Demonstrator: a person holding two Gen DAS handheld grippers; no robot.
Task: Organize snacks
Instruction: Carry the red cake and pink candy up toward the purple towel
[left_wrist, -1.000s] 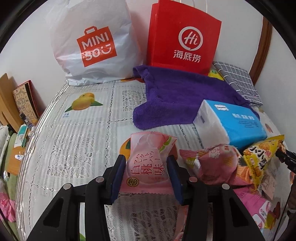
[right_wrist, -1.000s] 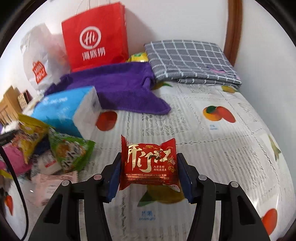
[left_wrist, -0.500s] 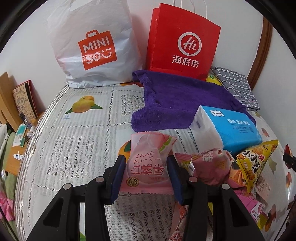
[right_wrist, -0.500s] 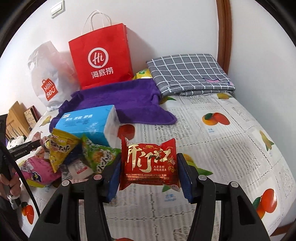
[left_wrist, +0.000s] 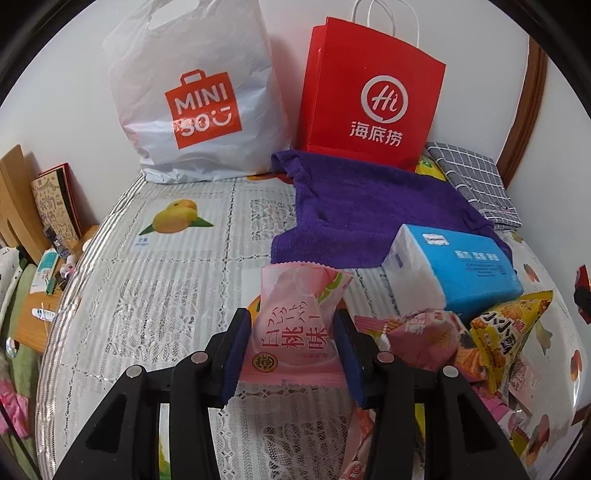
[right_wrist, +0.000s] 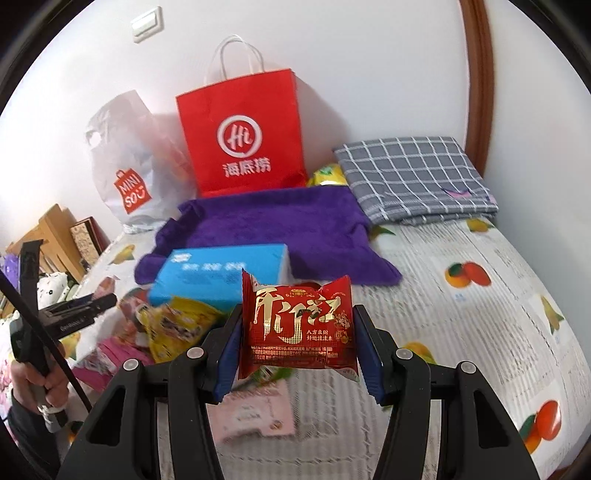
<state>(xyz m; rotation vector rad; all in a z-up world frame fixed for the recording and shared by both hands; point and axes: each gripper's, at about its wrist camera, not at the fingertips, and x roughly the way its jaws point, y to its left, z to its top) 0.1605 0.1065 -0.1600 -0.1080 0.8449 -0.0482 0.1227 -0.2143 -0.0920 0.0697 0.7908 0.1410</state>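
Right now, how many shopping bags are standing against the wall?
2: a white plastic bag on the left and a red paper bag beside it, behind the purple towel.

The snack pile (left_wrist: 491, 354) runs off the left wrist view's right and lower edges, so several packets show only in part. In the right wrist view the blue tissue pack (right_wrist: 221, 273) and yellow packet (right_wrist: 177, 325) are blurred, their print unreadable.
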